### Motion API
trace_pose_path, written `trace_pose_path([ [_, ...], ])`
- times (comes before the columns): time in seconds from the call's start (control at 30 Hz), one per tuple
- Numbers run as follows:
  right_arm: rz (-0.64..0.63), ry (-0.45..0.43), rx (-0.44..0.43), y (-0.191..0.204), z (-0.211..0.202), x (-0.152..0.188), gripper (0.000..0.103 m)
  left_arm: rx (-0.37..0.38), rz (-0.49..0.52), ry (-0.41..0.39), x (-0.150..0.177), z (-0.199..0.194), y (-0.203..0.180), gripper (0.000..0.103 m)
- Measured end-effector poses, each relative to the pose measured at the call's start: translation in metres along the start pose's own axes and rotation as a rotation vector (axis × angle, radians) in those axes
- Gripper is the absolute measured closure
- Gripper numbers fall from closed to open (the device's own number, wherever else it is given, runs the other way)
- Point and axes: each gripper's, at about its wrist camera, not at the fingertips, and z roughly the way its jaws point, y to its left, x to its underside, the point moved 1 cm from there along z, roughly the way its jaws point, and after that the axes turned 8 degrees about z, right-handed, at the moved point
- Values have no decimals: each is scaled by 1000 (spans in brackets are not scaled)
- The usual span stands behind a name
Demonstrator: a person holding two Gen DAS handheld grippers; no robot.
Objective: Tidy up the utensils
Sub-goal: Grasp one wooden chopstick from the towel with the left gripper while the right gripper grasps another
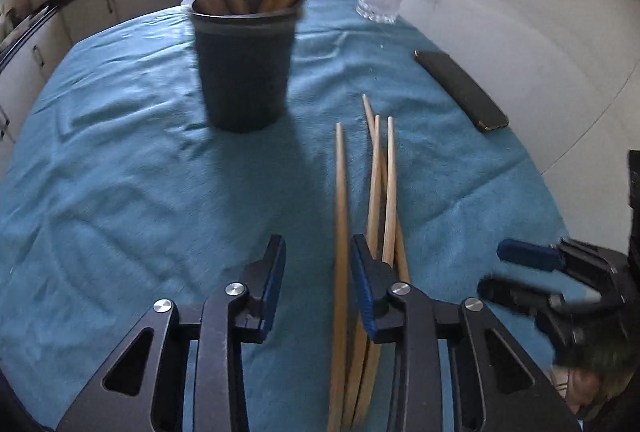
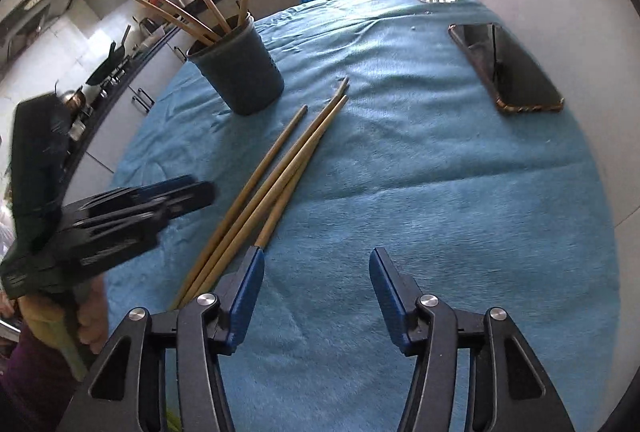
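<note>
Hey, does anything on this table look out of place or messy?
Yes. Several loose chopsticks lie on the blue cloth beside the dark cup, which holds the others upright. A phone also sits by the cloth's edge, odd among utensils. Nothing looks spilled or broken.

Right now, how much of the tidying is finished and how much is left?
Partly done. Several wooden utensils already stand in the dark cup. Nothing is in hand: the left tool is open, one loose chopstick lying between its fingers, and the right tool is open over bare cloth. Left to do: the chopsticks on the blue cloth, about four, must go into the cup.
</note>
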Motion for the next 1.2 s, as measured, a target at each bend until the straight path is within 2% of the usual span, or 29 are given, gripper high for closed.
trace_pose_path([
  [0.1,1,-5,-10,4,5,0,44,4,19,31,-12,20,-7,76],
  [0.17,-7,-5,-10,9,11,2,44,-32,38,24,-18,28,-11,84],
  [0.2,-17,-4,-8,13,13,3,45,-58,47,32,-20,30,-12,94],
  [0.23,-31,-2,-2,18,15,4,46,-73,40,35,-22,31,-11,96],
  [0.3,-69,-1,16,29,23,7,47,-43,3,39,-22,31,-3,96],
  [0.4,-126,-4,52,43,32,10,51,-68,-23,42,-17,26,9,96],
  [0.47,-162,-12,92,51,38,10,60,-77,-47,39,-10,21,19,96],
  [0.5,-176,-18,118,54,42,9,61,-73,-66,38,-7,18,24,96],
  [0.57,-184,-22,162,57,45,7,87,-56,-110,37,-1,14,36,96],
  [0.73,-129,-33,234,42,37,8,95,-15,-225,34,14,2,61,96],
  [0.87,-18,-29,283,5,12,17,95,9,-266,38,27,-7,71,96],
  [1.0,24,-1,300,-19,-9,31,92,10,-259,65,34,-12,75,96],
  [1.03,21,7,296,-22,-12,33,87,8,-253,74,34,-13,74,96],
  [1.07,18,15,293,-25,-14,33,75,10,-248,82,34,-12,74,96],
  [1.1,16,21,287,-27,-16,32,69,11,-244,93,32,-12,74,95],
  [1.13,14,20,284,-29,-17,30,66,15,-245,101,31,-12,75,93],
  [1.2,9,17,292,-30,-17,23,66,33,-254,118,26,-7,75,88],
])
